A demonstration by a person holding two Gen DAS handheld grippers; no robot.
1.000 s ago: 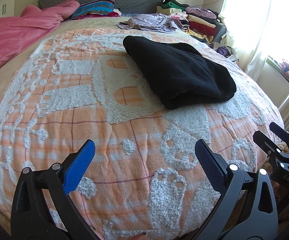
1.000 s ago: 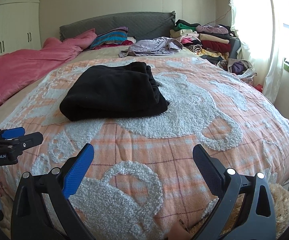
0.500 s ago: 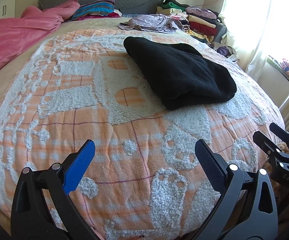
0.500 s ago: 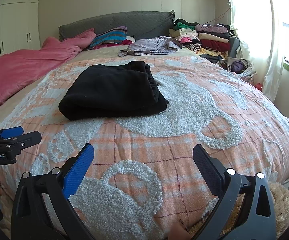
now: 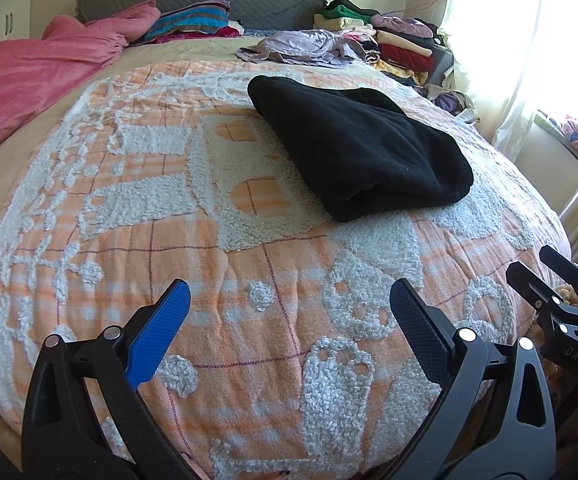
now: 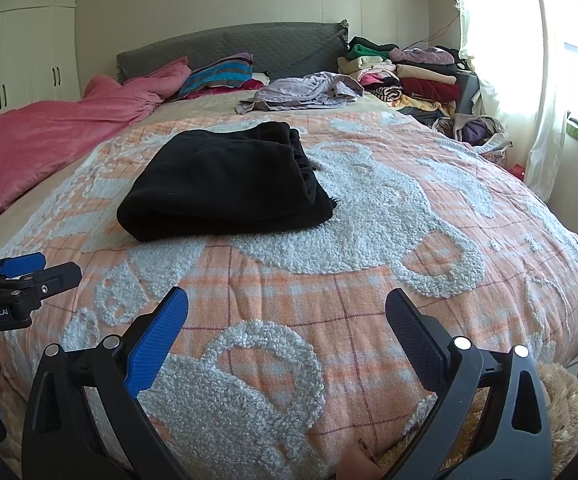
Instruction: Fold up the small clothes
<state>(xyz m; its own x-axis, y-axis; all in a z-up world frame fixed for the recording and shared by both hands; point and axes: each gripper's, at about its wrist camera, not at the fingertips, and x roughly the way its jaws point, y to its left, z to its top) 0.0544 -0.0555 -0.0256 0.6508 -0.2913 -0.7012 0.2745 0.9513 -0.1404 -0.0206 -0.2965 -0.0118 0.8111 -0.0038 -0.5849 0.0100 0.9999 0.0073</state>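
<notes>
Tongs apart, both: left gripper and right gripper have barely drifted; the black garment lies folded, finished I think.

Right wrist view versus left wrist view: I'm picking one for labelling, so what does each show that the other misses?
Only the right wrist view shows the white wardrobe and the left gripper from the side. Only the left wrist view shows the right gripper from the side. Both share the folded black garment on the orange patterned bedspread, the pink blanket, the lilac garment and the stacked clothes.
</notes>
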